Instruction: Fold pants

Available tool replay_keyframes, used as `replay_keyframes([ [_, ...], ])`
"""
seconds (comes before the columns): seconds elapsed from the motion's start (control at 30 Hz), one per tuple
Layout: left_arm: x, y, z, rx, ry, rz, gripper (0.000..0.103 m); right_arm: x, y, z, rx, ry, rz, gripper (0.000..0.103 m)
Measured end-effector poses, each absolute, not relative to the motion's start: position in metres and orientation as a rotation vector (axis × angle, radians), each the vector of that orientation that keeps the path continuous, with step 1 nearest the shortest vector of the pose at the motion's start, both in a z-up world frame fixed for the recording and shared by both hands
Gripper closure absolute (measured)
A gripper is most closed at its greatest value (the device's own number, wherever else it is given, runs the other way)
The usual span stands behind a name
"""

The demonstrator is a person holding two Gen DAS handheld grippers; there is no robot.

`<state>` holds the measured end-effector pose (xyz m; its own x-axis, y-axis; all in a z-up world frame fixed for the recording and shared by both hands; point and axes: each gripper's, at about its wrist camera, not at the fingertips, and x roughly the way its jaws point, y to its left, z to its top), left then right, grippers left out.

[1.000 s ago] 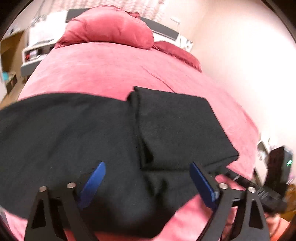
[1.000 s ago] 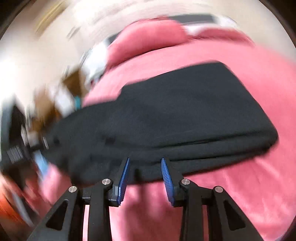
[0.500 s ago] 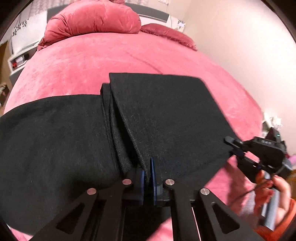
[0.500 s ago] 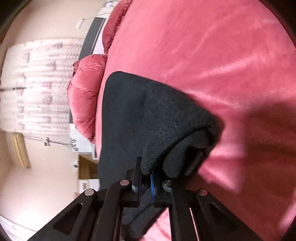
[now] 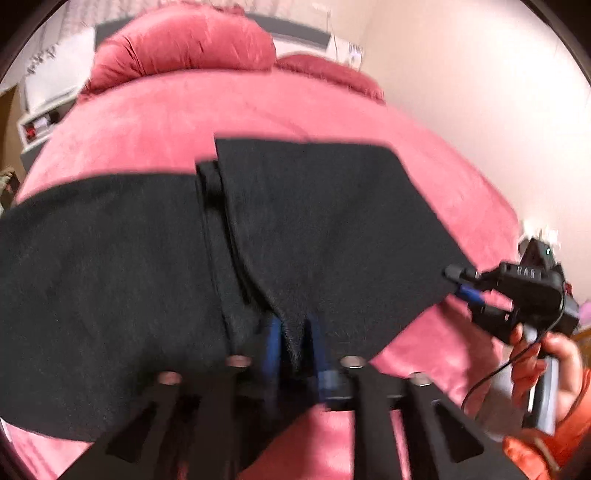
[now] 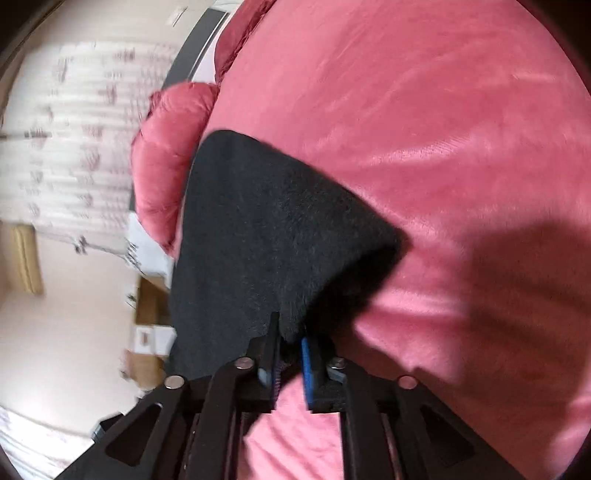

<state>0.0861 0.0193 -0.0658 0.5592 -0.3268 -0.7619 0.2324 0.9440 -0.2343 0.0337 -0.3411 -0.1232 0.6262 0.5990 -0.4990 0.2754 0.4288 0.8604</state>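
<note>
The black pants [image 5: 147, 280] lie across the pink bed [image 5: 229, 110], with one part folded over on the right side. My left hand-held gripper [image 5: 293, 343] has its blue pads narrow, and an edge of the folded cloth sits between them. My right hand-held gripper [image 6: 290, 354] also has a corner of the pants between its narrow pads; in the left view my right hand [image 5: 554, 354] carries it at the cloth's right corner. Behind the pants a red pillow [image 5: 181, 48] rests at the dark headboard [image 5: 295, 31]. Left of the bed is a white nightstand [image 5: 40, 110]. The wall [image 5: 480, 92] is pale, and a patterned white curtain [image 6: 74, 147] hangs in the right view.
</note>
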Motion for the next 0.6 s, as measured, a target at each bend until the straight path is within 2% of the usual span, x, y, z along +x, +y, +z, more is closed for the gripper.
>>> replay_keyframes([
  [0.03,0.086,0.021,-0.062,-0.116,0.907,-0.310,0.037,0.034,-0.340,-0.120,1.136,0.917,0.251,0.079],
  [0.07,0.089,0.023,-0.061,-0.129,0.904,-0.292,0.029,0.036,-0.335,-0.114,1.116,0.910,0.265,0.073],
  [0.1,0.096,0.026,-0.064,-0.154,0.919,-0.279,0.023,0.034,-0.330,-0.111,1.105,0.909,0.275,0.071],
  [0.17,0.111,0.027,-0.076,-0.197,0.994,-0.277,0.025,0.038,-0.318,-0.105,1.078,0.915,0.304,0.068],
  [0.2,0.116,0.025,-0.087,-0.221,1.036,-0.280,0.036,0.043,-0.313,-0.101,1.060,0.923,0.308,0.068],
  [0.23,0.121,0.023,-0.090,-0.220,1.058,-0.285,0.061,0.045,-0.310,-0.104,1.038,0.930,0.303,0.068],
  [0.27,0.126,0.019,-0.088,-0.164,1.059,-0.250,0.071,0.053,-0.305,-0.103,1.010,0.934,0.304,0.074],
  [0.3,0.131,0.018,-0.084,-0.145,1.043,-0.244,0.086,0.057,-0.301,-0.101,0.998,0.936,0.315,0.081],
  [0.33,0.133,0.020,-0.075,-0.161,1.030,-0.265,0.092,0.059,-0.295,-0.100,0.994,0.938,0.336,0.092],
  [0.37,0.135,0.024,-0.064,-0.199,1.012,-0.293,0.099,0.056,-0.291,-0.097,0.998,0.927,0.359,0.092],
  [0.5,0.135,0.052,-0.015,-0.358,0.877,-0.328,0.100,0.057,-0.284,-0.073,1.049,0.818,0.474,0.092],
  [0.6,0.138,0.062,-0.033,-0.315,0.923,-0.256,0.098,0.060,-0.278,-0.086,1.059,0.887,0.469,0.093],
])
